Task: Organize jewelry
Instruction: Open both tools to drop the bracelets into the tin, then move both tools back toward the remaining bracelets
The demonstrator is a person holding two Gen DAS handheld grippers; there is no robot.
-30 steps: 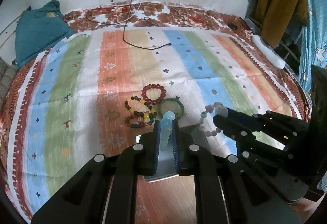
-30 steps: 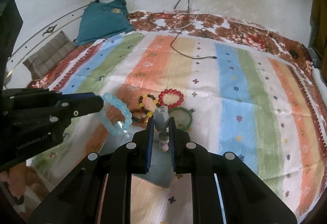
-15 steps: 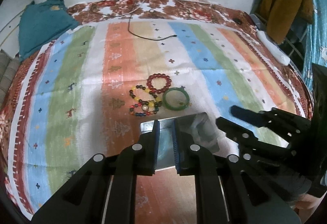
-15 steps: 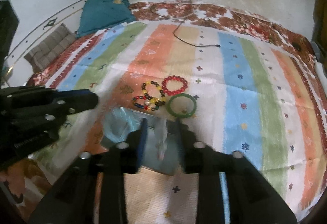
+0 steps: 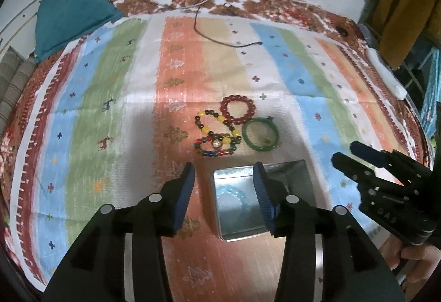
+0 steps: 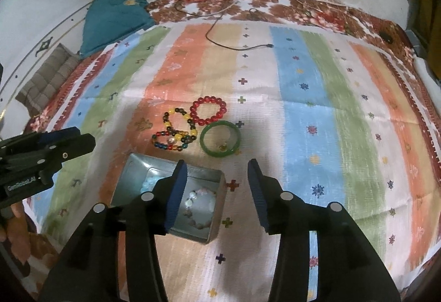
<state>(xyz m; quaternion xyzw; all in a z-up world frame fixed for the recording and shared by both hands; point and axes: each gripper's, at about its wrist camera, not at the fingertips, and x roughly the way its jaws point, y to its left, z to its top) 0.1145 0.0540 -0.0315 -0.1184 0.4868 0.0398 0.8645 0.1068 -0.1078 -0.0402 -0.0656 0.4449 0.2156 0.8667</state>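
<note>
Hovering left tool (image 5: 223, 180): fingers spread wide, released, above the striped bedspread (image 5: 303, 73)
Right tool (image 6: 217, 178): fingers likewise apart, holding nothing
Rectangular silver metal tin (image 6: 217, 222): holds 2 bracelets, pale blue beaded bracelet (image 5: 231, 191) and pale pink beaded bracelet (image 6: 199, 208)
Beyond tin: red beaded bracelet (image 6: 208, 110), green jade bangle (image 6: 220, 139), 2 multicoloured bead bracelets (image 6: 176, 134) overlapping

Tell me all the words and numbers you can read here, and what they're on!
"GenRobot.AI", in white letters on the side of the left claw.
"OAS", or something like it, on the side of the right claw; too blurry to be sure.
Nothing else has writing on it.
</note>
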